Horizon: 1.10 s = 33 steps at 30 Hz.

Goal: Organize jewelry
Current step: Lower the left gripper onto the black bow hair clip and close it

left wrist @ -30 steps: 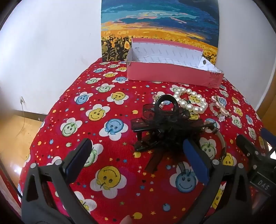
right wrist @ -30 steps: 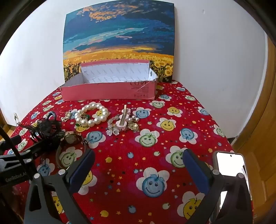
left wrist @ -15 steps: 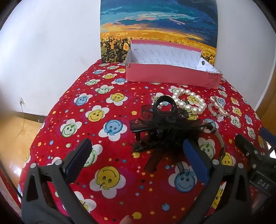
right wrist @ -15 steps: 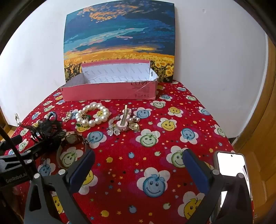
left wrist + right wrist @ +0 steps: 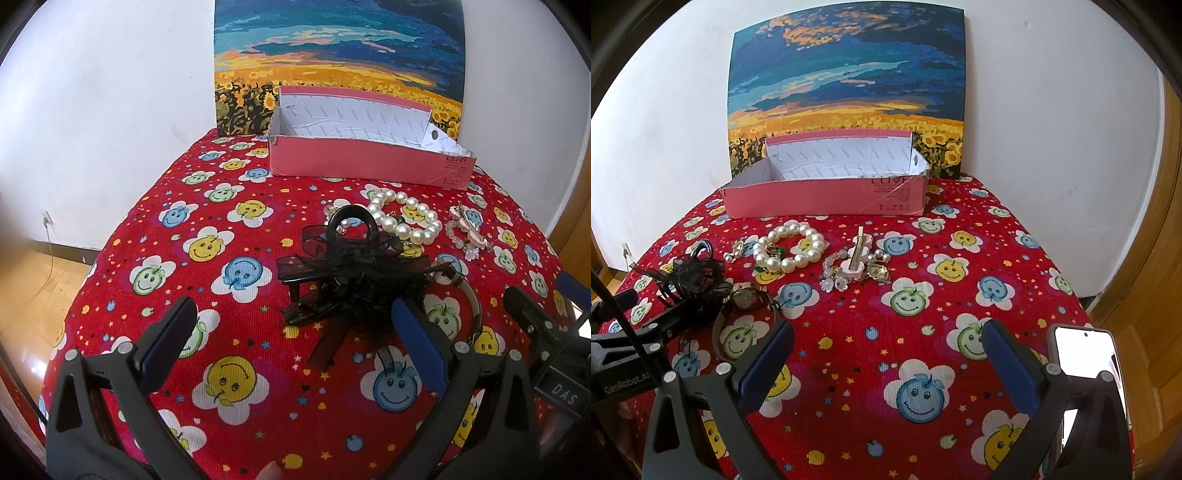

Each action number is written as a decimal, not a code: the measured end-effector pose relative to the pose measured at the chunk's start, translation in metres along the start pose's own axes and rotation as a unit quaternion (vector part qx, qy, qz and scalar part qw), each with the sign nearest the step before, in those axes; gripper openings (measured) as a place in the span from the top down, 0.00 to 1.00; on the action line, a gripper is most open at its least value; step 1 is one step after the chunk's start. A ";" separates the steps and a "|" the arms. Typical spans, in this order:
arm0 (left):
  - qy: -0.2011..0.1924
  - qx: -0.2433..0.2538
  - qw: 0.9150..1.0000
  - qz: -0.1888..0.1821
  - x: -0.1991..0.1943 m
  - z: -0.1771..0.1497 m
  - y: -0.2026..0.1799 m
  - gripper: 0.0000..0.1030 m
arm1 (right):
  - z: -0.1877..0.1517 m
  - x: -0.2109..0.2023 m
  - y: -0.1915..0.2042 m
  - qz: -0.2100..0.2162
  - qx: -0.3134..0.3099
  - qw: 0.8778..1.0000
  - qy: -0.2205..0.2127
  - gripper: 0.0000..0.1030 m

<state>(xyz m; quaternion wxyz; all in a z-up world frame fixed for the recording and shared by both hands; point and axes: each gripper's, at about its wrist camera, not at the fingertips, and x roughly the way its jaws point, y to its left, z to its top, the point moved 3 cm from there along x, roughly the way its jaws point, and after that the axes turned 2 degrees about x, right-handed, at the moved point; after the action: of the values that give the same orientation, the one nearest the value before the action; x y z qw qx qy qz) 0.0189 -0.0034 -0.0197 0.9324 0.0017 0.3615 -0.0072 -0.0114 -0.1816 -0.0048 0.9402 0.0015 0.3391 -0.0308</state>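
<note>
A pink open box stands at the back of the red smiley-print table. In front of it lie a black bow hair claw, a pearl bracelet, a pink flower hair clip with beads and a brown-strap watch. My left gripper is open and empty, just short of the hair claw. My right gripper is open and empty over bare cloth, nearer than the jewelry.
A sunflower-field painting leans on the white wall behind the box. A phone is mounted beside the right gripper. Small gold earrings lie left of the pearls. A wooden door frame is at the right.
Both views have shifted slightly; the box and jewelry sit a little lower in the right wrist view. Both grippers stay open and nothing on the table has moved.
</note>
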 end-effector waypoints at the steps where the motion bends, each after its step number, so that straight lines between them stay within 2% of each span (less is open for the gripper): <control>1: 0.000 0.000 1.000 0.000 0.000 0.000 0.000 0.04 | 0.000 0.000 0.000 0.000 0.000 1.000 0.000 0.00; 33: -0.003 -0.007 1.000 -0.003 -0.002 0.002 0.002 0.04 | 0.001 0.000 0.000 0.002 0.004 1.000 -0.002 0.00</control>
<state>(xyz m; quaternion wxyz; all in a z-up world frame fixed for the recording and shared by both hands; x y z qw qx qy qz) 0.0183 -0.0014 -0.0169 0.9332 -0.0054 0.3592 -0.0076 -0.0113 -0.1813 -0.0039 0.9411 0.0055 0.3366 -0.0306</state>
